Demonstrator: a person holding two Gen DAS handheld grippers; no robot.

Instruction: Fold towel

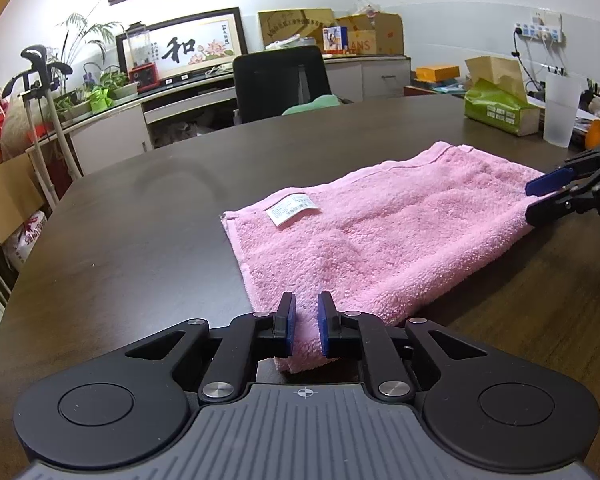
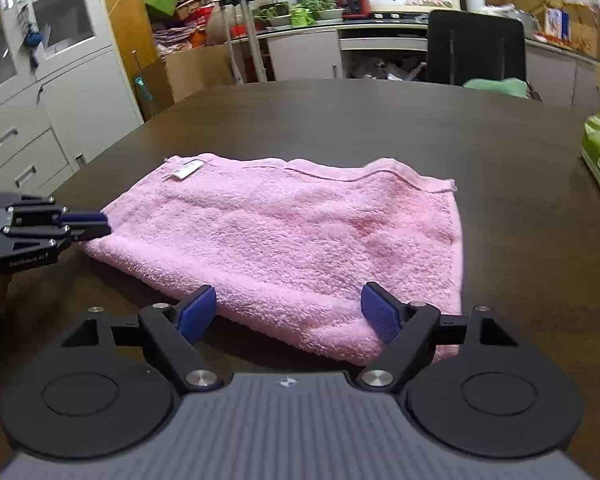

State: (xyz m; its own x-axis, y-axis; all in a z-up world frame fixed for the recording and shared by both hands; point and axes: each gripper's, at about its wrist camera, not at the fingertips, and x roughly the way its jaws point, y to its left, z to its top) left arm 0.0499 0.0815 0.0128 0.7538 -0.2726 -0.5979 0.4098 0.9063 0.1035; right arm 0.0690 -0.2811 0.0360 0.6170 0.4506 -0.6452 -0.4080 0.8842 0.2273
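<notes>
A pink towel (image 1: 380, 236) lies folded on the dark table (image 1: 140, 248), with a white label (image 1: 293, 209) near its far left corner. My left gripper (image 1: 306, 322) is shut on the towel's near corner, which is pinched between the blue pads (image 1: 323, 328). In the right wrist view the towel (image 2: 300, 240) lies flat, and my left gripper (image 2: 96, 222) holds its left corner. My right gripper (image 2: 290, 312) is open, its jaws wide apart around the towel's near edge. It shows in the left wrist view (image 1: 540, 196) at the towel's right edge.
A green tissue pack (image 1: 500, 108) and a frosted plastic cup (image 1: 560, 110) stand at the table's far right. A black office chair (image 1: 280, 80) is behind the table. Cabinets, plants and cardboard boxes line the walls.
</notes>
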